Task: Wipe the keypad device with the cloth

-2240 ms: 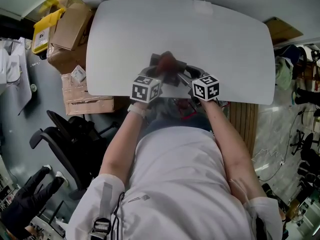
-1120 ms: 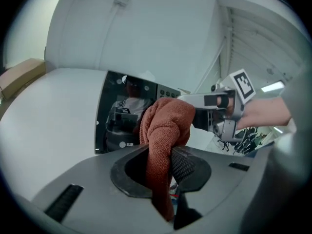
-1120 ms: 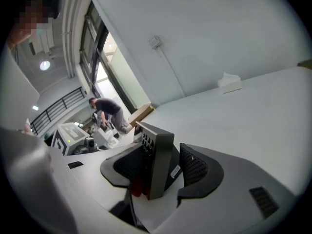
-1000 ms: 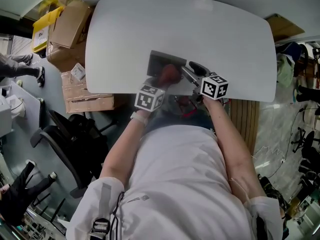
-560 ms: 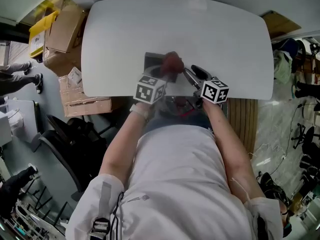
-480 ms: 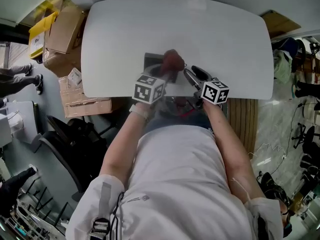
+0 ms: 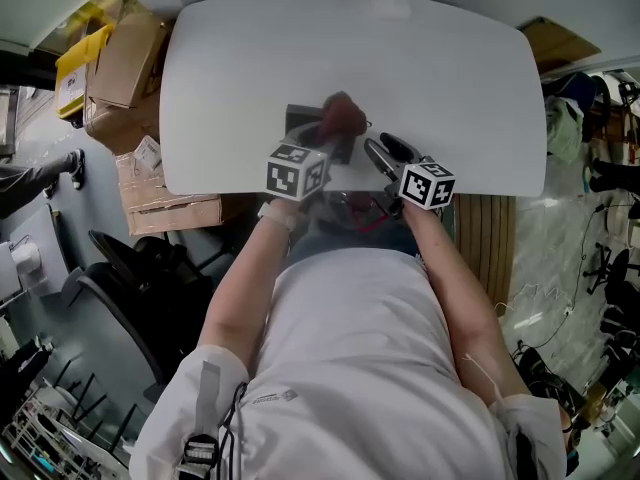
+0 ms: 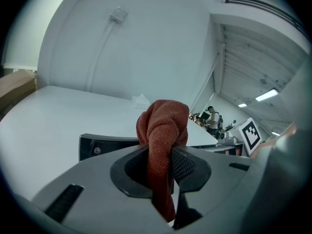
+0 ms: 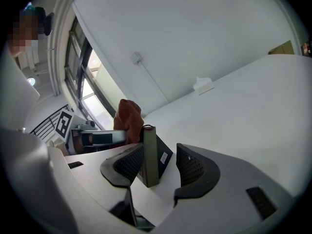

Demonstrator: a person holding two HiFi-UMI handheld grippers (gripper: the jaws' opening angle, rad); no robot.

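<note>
A dark keypad device [image 7: 303,126] sits on the white table [image 7: 450,78], near its front edge. In the right gripper view the device [image 9: 150,155] stands tilted on edge between the jaws, with a sticker on its dark face. My right gripper [image 9: 156,167] is shut on its end; the left pad presses it and the right pad is close to its dark face. A rust-red cloth [image 8: 163,126] is bunched in my left gripper [image 8: 163,165], which is shut on it. The cloth [image 7: 342,116] rests against the device's far right part, just left of the right gripper [image 7: 378,153].
Cardboard boxes [image 7: 130,58] and a yellow box [image 7: 80,53] stand on the floor left of the table. A black office chair [image 7: 150,268] is at my left. A small white object [image 7: 390,3] lies at the table's far edge. A wooden panel [image 7: 485,238] stands to my right.
My left gripper has carried the cloth away from me, from the device's near side to its far side. The right gripper has stayed at the device's right end.
</note>
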